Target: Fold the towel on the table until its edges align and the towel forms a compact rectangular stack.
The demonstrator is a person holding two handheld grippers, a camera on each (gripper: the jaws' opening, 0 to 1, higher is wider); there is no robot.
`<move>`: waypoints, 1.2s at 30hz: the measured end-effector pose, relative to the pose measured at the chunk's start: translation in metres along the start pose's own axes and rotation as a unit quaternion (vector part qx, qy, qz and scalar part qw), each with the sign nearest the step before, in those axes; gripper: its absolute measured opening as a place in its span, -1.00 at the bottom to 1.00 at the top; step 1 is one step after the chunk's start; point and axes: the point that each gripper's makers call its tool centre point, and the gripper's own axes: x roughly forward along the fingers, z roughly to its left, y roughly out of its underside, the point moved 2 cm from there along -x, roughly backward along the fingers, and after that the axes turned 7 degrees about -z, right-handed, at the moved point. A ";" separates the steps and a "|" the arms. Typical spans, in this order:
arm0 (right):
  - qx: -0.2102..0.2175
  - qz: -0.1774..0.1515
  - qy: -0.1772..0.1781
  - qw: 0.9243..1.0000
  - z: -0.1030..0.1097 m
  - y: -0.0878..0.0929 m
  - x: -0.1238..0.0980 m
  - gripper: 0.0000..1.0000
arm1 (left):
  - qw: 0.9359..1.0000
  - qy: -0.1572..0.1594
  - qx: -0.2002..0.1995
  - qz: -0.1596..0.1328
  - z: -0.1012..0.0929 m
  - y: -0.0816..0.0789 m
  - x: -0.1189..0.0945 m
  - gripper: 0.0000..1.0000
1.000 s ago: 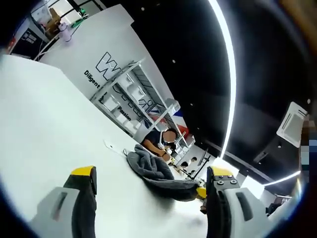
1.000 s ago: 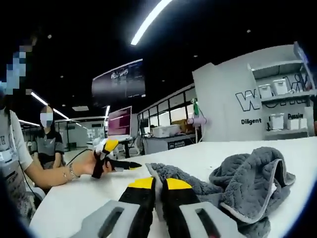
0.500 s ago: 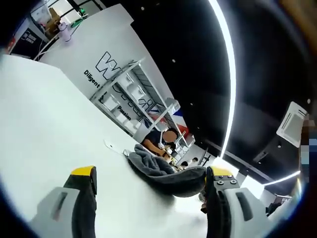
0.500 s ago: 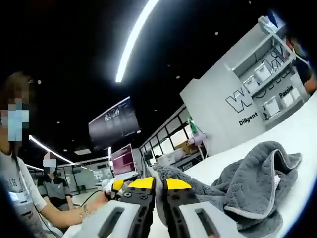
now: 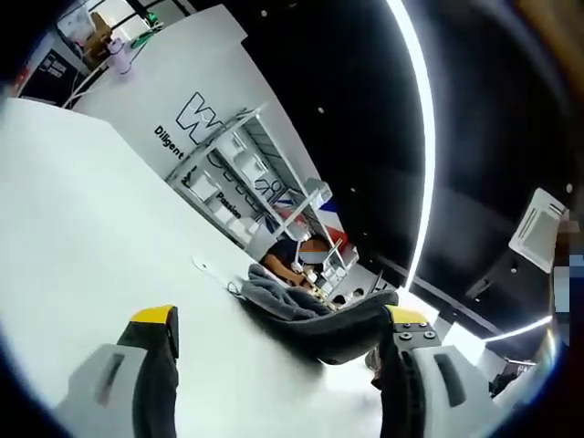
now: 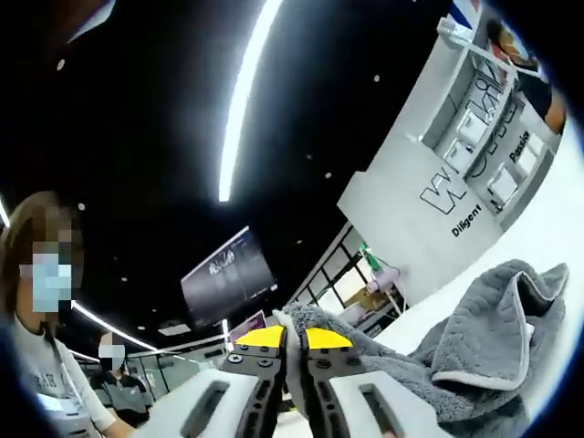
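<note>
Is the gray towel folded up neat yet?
No. The towel is rumpled; the right gripper pinches one edge, and its folds hang unevenly.

left tool point(image 5: 278, 333) jaws spread wide, right tool point(image 6: 284, 339) jaws pinched together

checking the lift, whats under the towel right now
In the left gripper view the grey towel sags over the white table, a shadow beneath its raised part. The right gripper pinches its edge. The table under its resting part is hidden.
</note>
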 end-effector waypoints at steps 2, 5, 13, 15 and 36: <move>0.004 -0.006 -0.004 1.000 0.002 -0.002 0.000 -0.88 | 1.000 -0.001 0.001 0.001 0.000 0.001 0.000 0.91; 0.013 -0.014 -0.012 1.000 0.006 -0.005 0.001 -0.88 | 1.000 -0.002 0.002 0.002 0.000 0.002 0.000 0.91; 0.026 -0.051 -0.036 0.998 0.016 -0.020 -0.001 -0.88 | 1.000 0.002 0.006 0.010 -0.001 0.005 0.001 0.91; 0.022 -0.055 -0.038 0.998 0.019 -0.023 -0.001 -0.88 | 1.000 0.001 0.006 0.010 0.000 0.004 0.001 0.91; -0.060 -0.067 -0.058 0.994 0.032 -0.047 -0.002 -0.88 | 0.994 0.023 0.080 0.070 -0.013 0.023 0.004 0.91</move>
